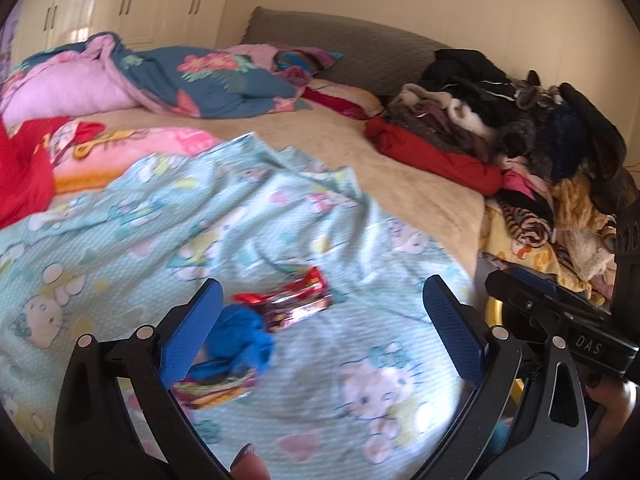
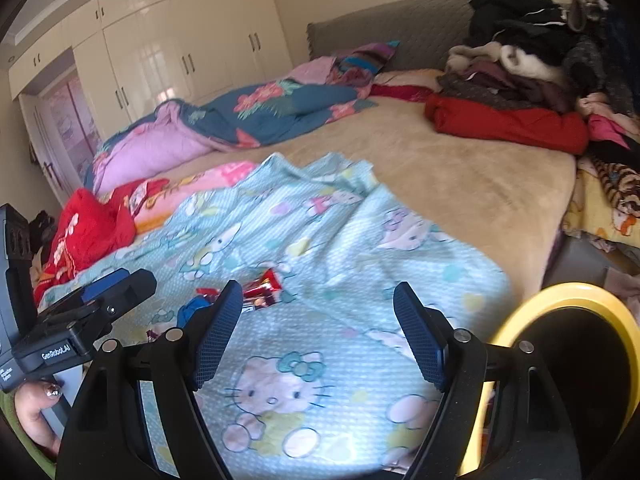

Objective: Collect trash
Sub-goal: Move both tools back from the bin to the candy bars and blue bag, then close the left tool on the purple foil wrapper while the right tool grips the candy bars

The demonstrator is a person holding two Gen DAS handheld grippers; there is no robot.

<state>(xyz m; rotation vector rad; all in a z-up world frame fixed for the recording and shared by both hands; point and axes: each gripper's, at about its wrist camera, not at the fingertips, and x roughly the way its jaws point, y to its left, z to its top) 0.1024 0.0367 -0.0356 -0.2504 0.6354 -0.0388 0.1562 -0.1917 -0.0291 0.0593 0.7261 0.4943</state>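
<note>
Trash lies on a light blue cartoon-cat blanket [image 1: 280,216]: a red shiny wrapper [image 1: 298,300], a crumpled blue wrapper [image 1: 240,340] and a colourful wrapper [image 1: 216,392] beneath it. My left gripper [image 1: 322,320] is open just above them, its left finger next to the blue wrapper. In the right wrist view the red wrapper [image 2: 262,286] and the blue one [image 2: 192,308] lie by the left finger. My right gripper [image 2: 318,328] is open and empty over the blanket [image 2: 320,240]. A yellow-rimmed bin [image 2: 560,300] stands at the right, beside the bed.
The bed carries a beige sheet [image 2: 460,176], a blue floral quilt [image 1: 208,84], red clothing [image 1: 24,172] at the left and a heap of clothes [image 1: 520,128] along the right edge. White wardrobes [image 2: 160,52] line the far wall.
</note>
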